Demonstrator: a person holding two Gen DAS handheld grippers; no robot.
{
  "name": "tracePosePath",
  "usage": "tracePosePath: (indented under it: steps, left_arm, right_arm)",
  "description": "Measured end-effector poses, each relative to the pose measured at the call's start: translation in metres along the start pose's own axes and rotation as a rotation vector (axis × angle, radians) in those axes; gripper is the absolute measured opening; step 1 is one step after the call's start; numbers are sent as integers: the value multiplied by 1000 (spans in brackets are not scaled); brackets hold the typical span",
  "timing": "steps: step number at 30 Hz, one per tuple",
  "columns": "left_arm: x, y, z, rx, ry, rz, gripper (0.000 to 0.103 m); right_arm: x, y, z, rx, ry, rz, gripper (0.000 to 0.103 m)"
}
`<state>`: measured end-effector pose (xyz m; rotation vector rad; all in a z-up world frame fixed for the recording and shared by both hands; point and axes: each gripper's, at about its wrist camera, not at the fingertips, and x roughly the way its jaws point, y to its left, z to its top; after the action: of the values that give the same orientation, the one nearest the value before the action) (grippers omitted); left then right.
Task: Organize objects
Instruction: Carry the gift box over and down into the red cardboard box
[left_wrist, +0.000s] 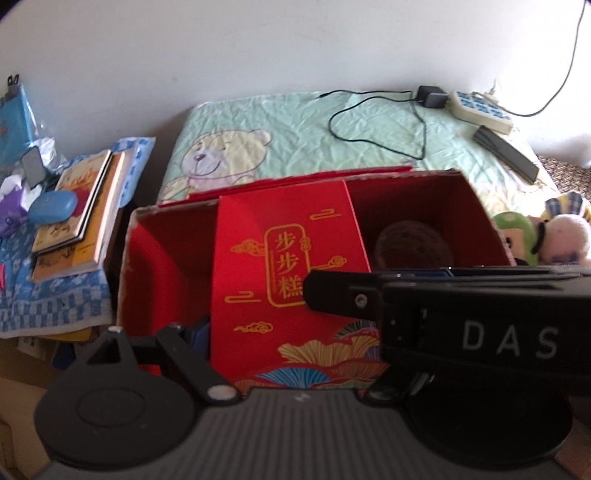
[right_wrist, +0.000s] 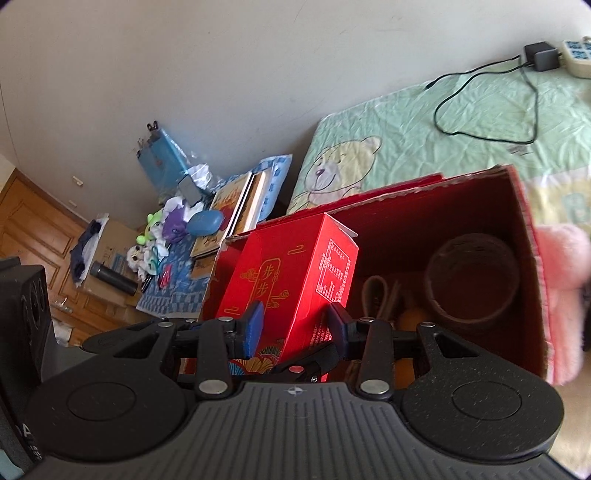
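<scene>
A red gift box with gold Chinese lettering (left_wrist: 291, 280) stands upright inside a big open red carton (left_wrist: 166, 258). In the right wrist view my right gripper (right_wrist: 295, 325) is shut on this red gift box (right_wrist: 295, 280), its blue-padded fingers (right_wrist: 253, 325) pressing both sides, low in the carton (right_wrist: 524, 258). My right gripper's black body (left_wrist: 461, 325) crosses the left wrist view. My left gripper's left finger (left_wrist: 192, 332) shows at the carton's near wall; its right finger is hidden. A brown woven cup (right_wrist: 472, 280) lies in the carton's right half.
A bed with a green bear sheet (left_wrist: 295, 136) lies behind the carton, with a black cable, a charger and a power strip (left_wrist: 480, 110). Books (left_wrist: 81, 206), a blue case (left_wrist: 51, 206) and plush toys sit on a blue cloth at left. Plush toys (left_wrist: 546, 236) lie at right.
</scene>
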<state>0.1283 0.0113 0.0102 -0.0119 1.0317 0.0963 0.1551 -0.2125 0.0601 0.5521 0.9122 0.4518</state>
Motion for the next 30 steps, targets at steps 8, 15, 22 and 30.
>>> tracePosePath:
  steps: [8, 15, 22, 30]
  left_arm:
    - [23, 11, -2, -26, 57, 25, 81]
    - [40, 15, -3, -30, 97, 46, 81]
    - [54, 22, -6, -35, 145, 64, 81]
    - [66, 26, -7, -29, 174, 78, 81]
  right_arm:
    - [29, -5, 5, 2, 76, 19, 42]
    - [46, -14, 6, 27, 138, 27, 42]
    - [61, -17, 4, 45, 192, 23, 40]
    - [71, -19, 2, 58, 214, 16, 39]
